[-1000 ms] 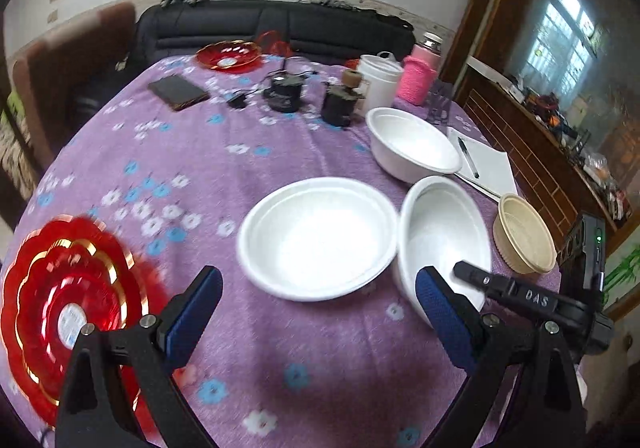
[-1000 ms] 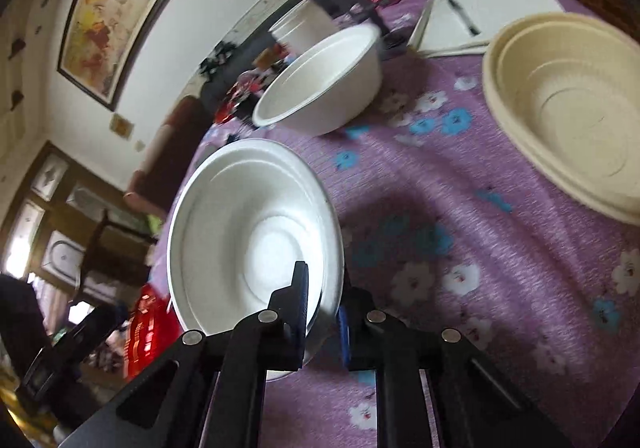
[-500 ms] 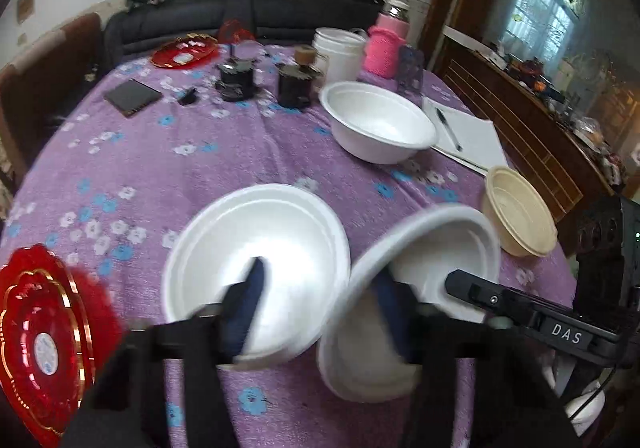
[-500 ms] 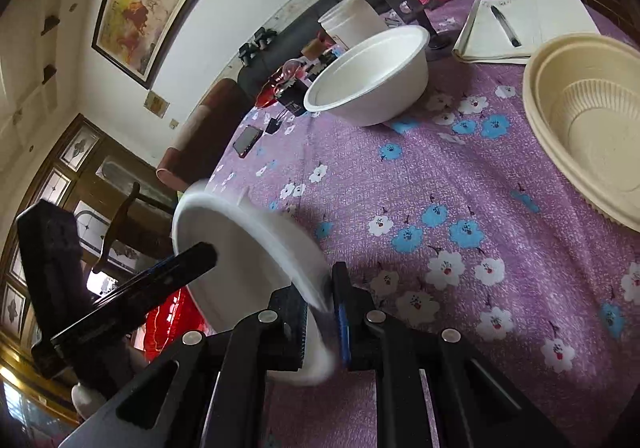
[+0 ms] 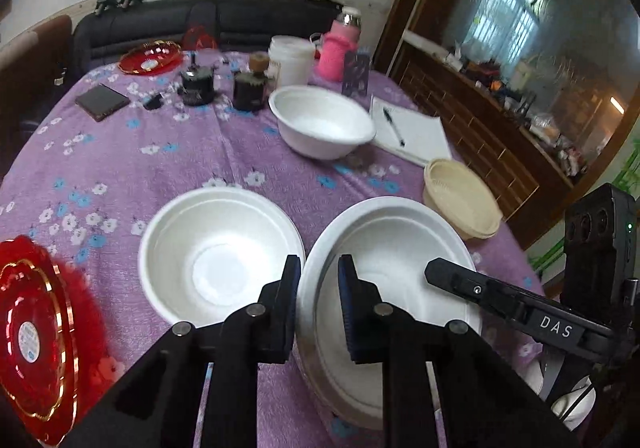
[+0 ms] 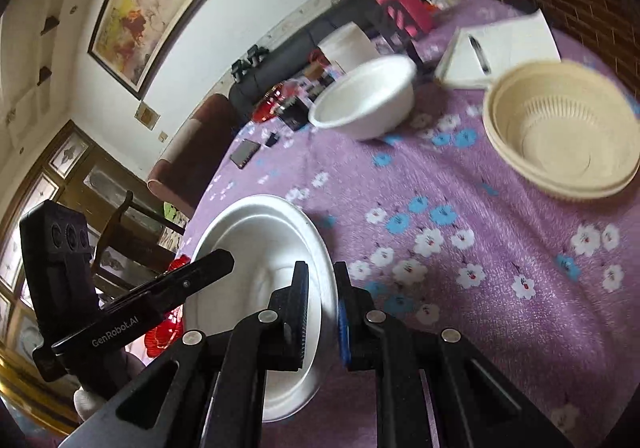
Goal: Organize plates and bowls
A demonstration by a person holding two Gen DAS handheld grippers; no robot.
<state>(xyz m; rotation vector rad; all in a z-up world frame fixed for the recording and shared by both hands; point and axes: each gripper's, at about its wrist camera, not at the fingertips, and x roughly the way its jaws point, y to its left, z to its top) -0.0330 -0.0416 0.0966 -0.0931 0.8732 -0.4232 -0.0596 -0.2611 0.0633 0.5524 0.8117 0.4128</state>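
A white bowl (image 5: 394, 248) hangs tilted just above the purple cloth, held from both sides. My left gripper (image 5: 319, 280) has its jaws closing on the bowl's left rim, with the rim pinched between the blue pads. My right gripper (image 6: 322, 288) is shut on the opposite rim of the same bowl (image 6: 256, 244). Its black finger (image 5: 480, 290) reaches across the bowl in the left wrist view. A second white bowl (image 5: 220, 248) sits on the cloth just left of the held one. A third, deeper white bowl (image 5: 324, 124) stands farther back, and a beige bowl (image 5: 460, 196) stands at the right.
A red plate (image 5: 32, 328) lies at the near left edge and another red plate (image 5: 150, 56) at the far side. A notebook with a pen (image 5: 408, 132), a pink bottle (image 5: 338, 52), a white bucket (image 5: 290, 64), dark jars and a phone (image 5: 102, 100) crowd the back.
The left gripper went from wide open to closed on the bowl's rim. The right gripper lifted and tilted that bowl, bringing it toward the left gripper.
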